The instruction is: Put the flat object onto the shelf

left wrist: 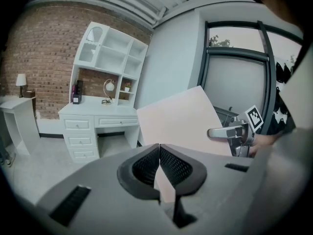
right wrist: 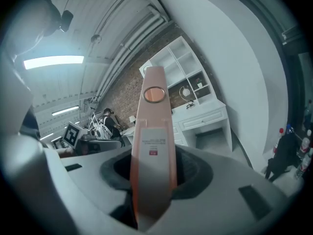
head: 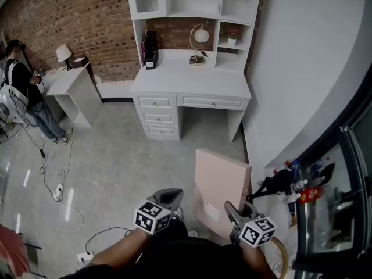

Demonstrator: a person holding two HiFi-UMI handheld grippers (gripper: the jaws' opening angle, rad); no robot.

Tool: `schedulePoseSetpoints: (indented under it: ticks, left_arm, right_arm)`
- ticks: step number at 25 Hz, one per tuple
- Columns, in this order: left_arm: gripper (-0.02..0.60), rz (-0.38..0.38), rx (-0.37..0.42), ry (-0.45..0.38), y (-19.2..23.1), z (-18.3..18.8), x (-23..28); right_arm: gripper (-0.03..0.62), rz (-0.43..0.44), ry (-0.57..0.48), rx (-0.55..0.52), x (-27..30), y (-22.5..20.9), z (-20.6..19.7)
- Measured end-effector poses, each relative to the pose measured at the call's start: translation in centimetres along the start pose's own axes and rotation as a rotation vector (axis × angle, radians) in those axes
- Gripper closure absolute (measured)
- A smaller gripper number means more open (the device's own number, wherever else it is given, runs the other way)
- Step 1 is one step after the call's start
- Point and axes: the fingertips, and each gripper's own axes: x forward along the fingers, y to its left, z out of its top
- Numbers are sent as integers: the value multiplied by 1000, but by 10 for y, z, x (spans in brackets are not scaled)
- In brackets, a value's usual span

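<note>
The right gripper (right wrist: 152, 177) is clamped on the spine of a slim pink file box (head: 222, 185), holding it upright above the floor, well short of the white desk (head: 192, 85) and its empty shelf unit (head: 192, 2). The left gripper (left wrist: 159, 150) hangs just beside the box on the side farther from the grey wall, its jaws closed tip to tip on nothing.

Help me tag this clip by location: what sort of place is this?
Probably a mock study staged in a lab or studio: a white desk with shelves against a brick wall, loose cables on the bare floor, and another person standing at a side table.
</note>
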Motion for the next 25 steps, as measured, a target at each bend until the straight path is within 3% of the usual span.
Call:
schedulePoseSetpoints:
  ticks: [7, 15, 25]
  left_arm:
    - [577, 16, -20, 33, 20, 3, 15]
    - [575, -22, -17, 46, 49, 24, 66]
    - [577, -21, -6, -23, 139, 104, 131]
  right_arm:
    - [423, -8, -10, 26, 17, -16, 10]
    - [422, -48, 23, 49, 55, -52, 28]
    - [422, -61, 19, 10, 148, -93, 104]
